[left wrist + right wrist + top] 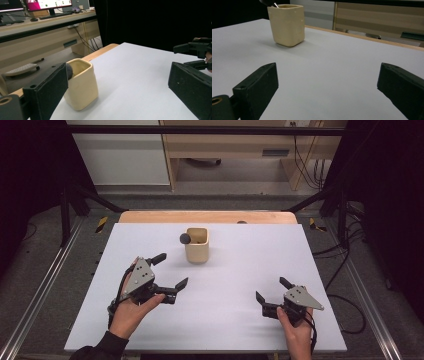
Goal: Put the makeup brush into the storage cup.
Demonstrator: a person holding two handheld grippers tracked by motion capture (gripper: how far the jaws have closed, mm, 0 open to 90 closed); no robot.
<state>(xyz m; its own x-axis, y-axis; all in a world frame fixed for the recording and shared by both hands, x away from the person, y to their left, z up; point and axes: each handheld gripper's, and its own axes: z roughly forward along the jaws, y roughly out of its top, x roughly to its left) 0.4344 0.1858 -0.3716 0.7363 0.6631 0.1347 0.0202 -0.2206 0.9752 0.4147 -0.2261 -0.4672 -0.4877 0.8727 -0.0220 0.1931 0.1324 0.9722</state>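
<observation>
A cream square cup (196, 246) stands upright on the white table (225, 320), toward the far edge and slightly left of centre. A dark round-headed tool (185, 238) sits in the cup and leans over its left rim; in the left gripper view the rounded head (69, 71) shows at the rim beside the cup (81, 85), and in the right gripper view the cup (286, 23) is seen with a thin metal shaft (274, 5) rising from its mouth. What kind of tool it is cannot be told. The left tongs (171, 270) are held in the person's left hand (131, 312), near the cup on its near-left side but apart from it; the jaws stand wide, released, with nothing between them. The right tongs (271, 290) are held in the right hand (296, 330) on the near right part of the table, well apart from the cup; their jaws are likewise spread and grasp nothing. In the left gripper view the right tongs (193, 53) appear farther off at the right edge, over the white surface. Both sets of tongs lie low over the table; contact with the surface cannot be confirmed. A strip of bare wood (207, 216) shows along the table's far edge beyond the white sheet. Behind it stands a wooden desk (50, 37) with cables hanging.
</observation>
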